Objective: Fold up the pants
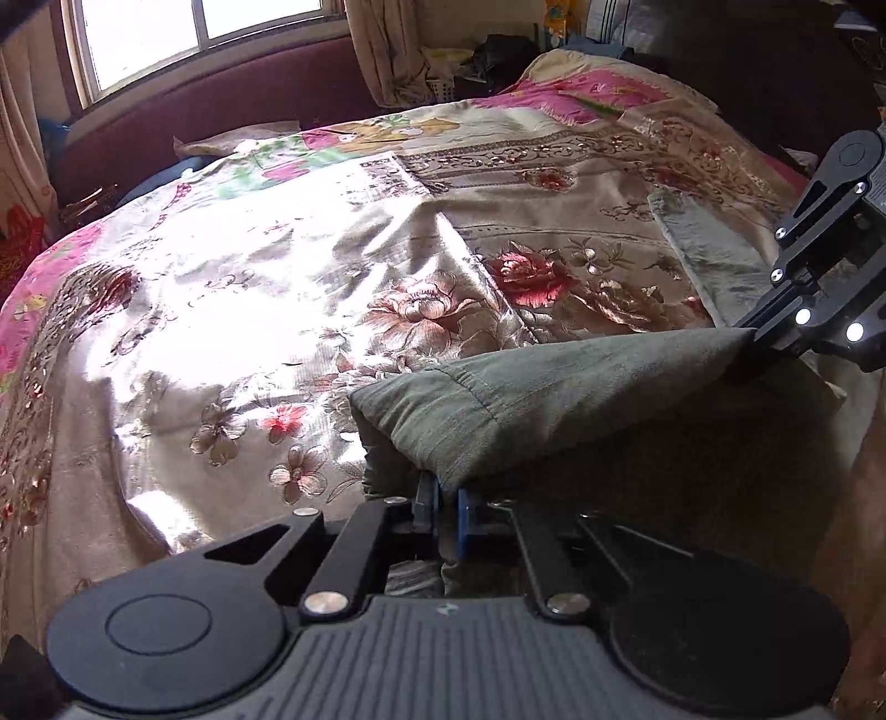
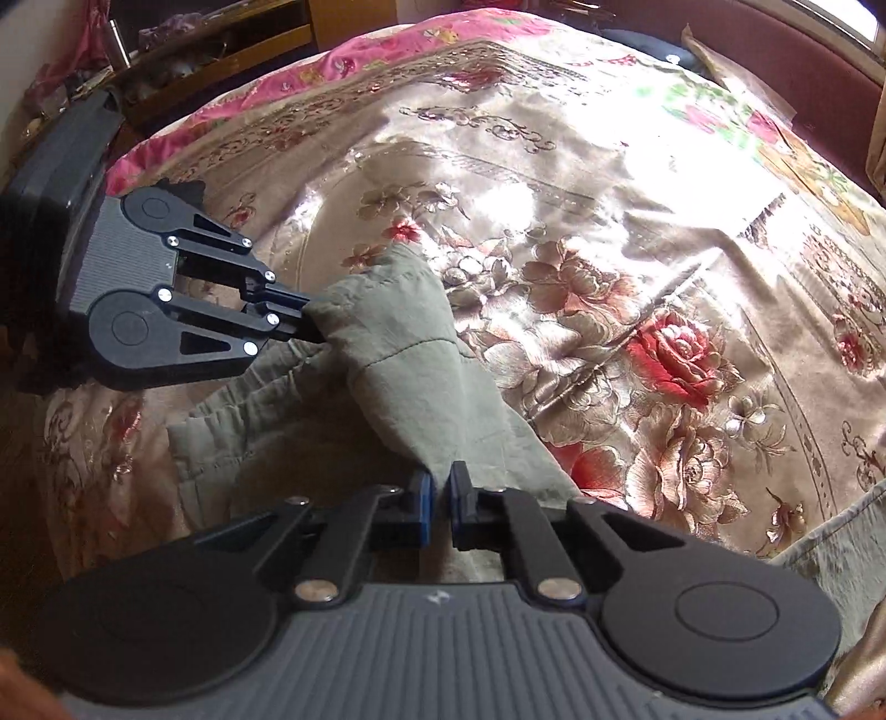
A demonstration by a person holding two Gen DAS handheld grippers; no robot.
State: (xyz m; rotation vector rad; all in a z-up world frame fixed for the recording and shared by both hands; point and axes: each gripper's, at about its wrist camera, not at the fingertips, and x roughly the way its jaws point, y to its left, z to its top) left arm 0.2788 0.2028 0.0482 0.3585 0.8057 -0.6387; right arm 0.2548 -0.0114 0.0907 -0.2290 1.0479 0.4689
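Observation:
Olive-green pants (image 1: pixel 554 410) lie on a floral bedspread, with one end lifted between both grippers. My left gripper (image 1: pixel 447 493) is shut on one corner of the lifted hem; it also shows in the right wrist view (image 2: pixel 318 318), pinching the cloth. My right gripper (image 2: pixel 437 487) is shut on the other corner of the pants (image 2: pixel 410 360); it shows at the right edge of the left wrist view (image 1: pixel 747 338). The cloth hangs taut between them. More of the pants (image 1: pixel 714 260) lies flat further right on the bed.
The shiny floral bedspread (image 1: pixel 249 310) covers the bed, brightly sunlit in the middle. A dark red headboard (image 1: pixel 221 94) and window stand beyond. A wooden shelf (image 2: pixel 221 50) with clutter stands past the bed's far edge.

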